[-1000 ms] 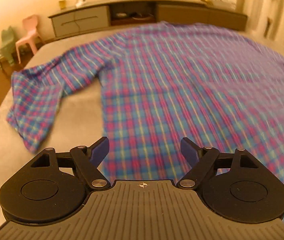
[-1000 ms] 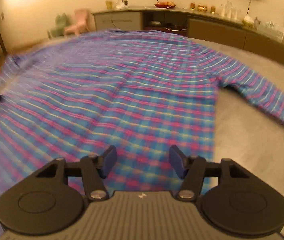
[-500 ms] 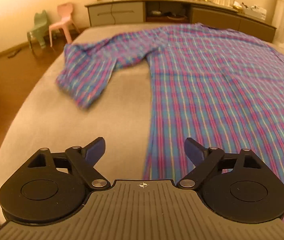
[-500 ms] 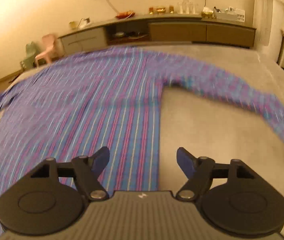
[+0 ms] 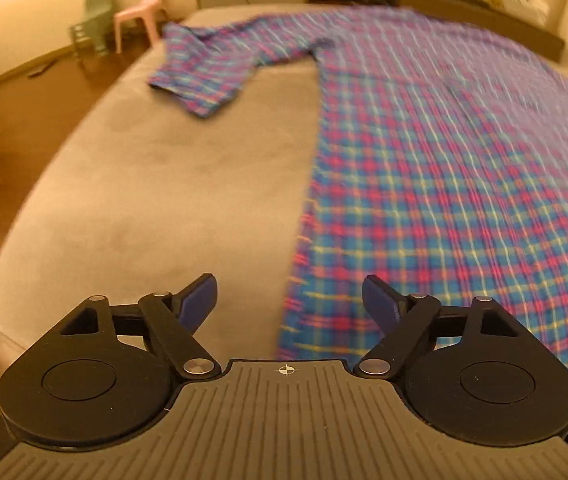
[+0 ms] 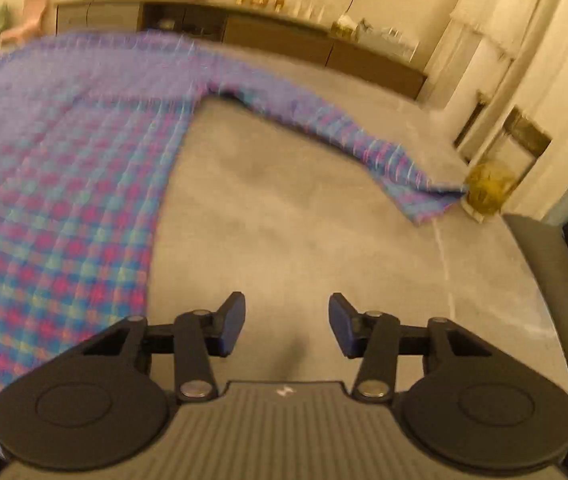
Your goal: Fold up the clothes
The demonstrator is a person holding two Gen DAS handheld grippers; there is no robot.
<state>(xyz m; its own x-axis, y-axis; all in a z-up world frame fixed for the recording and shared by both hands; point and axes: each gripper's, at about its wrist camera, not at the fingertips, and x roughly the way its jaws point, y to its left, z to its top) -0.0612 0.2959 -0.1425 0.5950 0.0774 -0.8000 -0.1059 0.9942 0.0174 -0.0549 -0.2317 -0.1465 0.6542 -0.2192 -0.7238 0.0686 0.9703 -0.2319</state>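
Observation:
A blue, pink and yellow plaid shirt [image 5: 443, 160] lies spread flat on a grey bed [image 5: 164, 184]. Its left sleeve [image 5: 212, 68] stretches toward the far left corner. My left gripper [image 5: 289, 300] is open and empty, hovering over the shirt's lower left hem corner. In the right wrist view the shirt's body [image 6: 56, 184] fills the left side and its right sleeve [image 6: 343, 132] runs out to the right edge of the bed. My right gripper [image 6: 287, 320] is open and empty over bare bed [image 6: 303, 220], to the right of the shirt's side edge.
A long low cabinet [image 6: 268, 40] runs along the far wall. A pink chair [image 5: 140, 8] and a green chair [image 5: 92, 24] stand on the wooden floor at far left. A dark bed frame edge [image 6: 555, 280] and curtains [image 6: 495, 60] lie to the right.
Both grippers have swung outward: the left view shifted left toward the shirt's left edge and hem, the right view shifted right off the shirt onto bare bed. Both stay open.

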